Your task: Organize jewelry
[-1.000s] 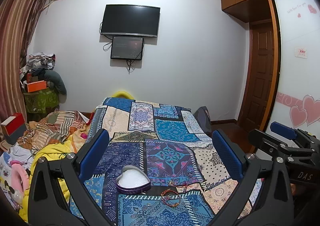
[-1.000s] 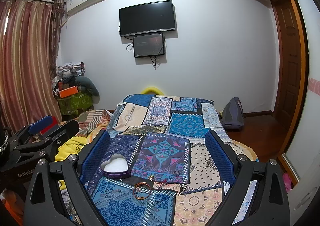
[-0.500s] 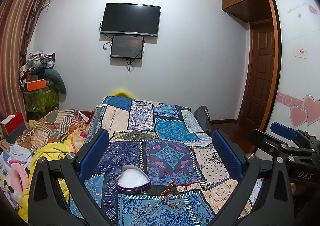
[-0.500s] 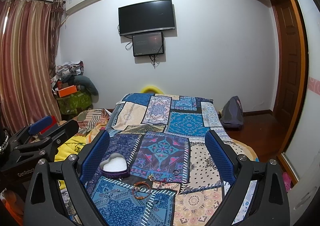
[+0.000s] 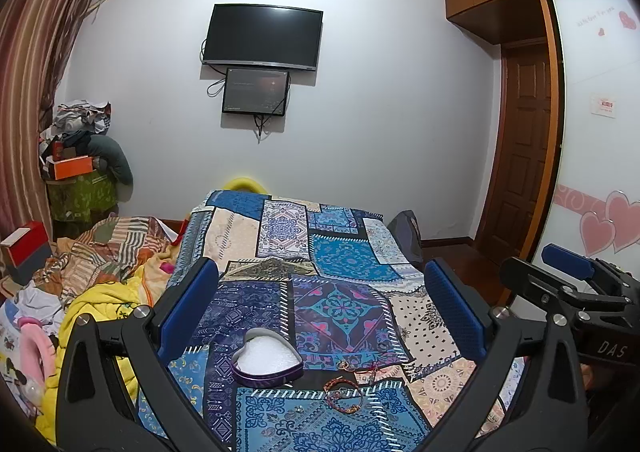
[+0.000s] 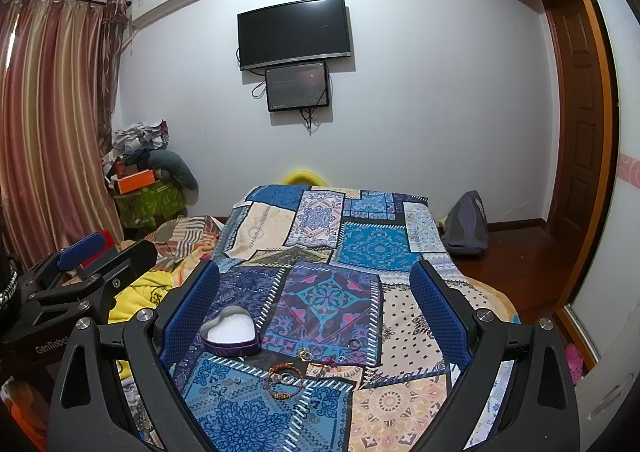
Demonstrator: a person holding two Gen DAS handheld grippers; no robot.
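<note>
A purple heart-shaped box with a white foam lining sits open on the patchwork bedspread; it also shows in the right wrist view. Just right of it lie a braided red-orange bracelet, also in the right wrist view, a thin red string bracelet and a few small rings. My left gripper is open and empty, held above the bed short of the box. My right gripper is open and empty, beside the left one.
A heap of yellow and striped bedding lies left of the spread. A cluttered green stand is at the back left. A dark bag sits on the floor right of the bed, near a wooden door.
Both views have shifted very slightly; the scene sits a touch higher in the frame. Nothing on the bed has moved and both grippers stay open.
</note>
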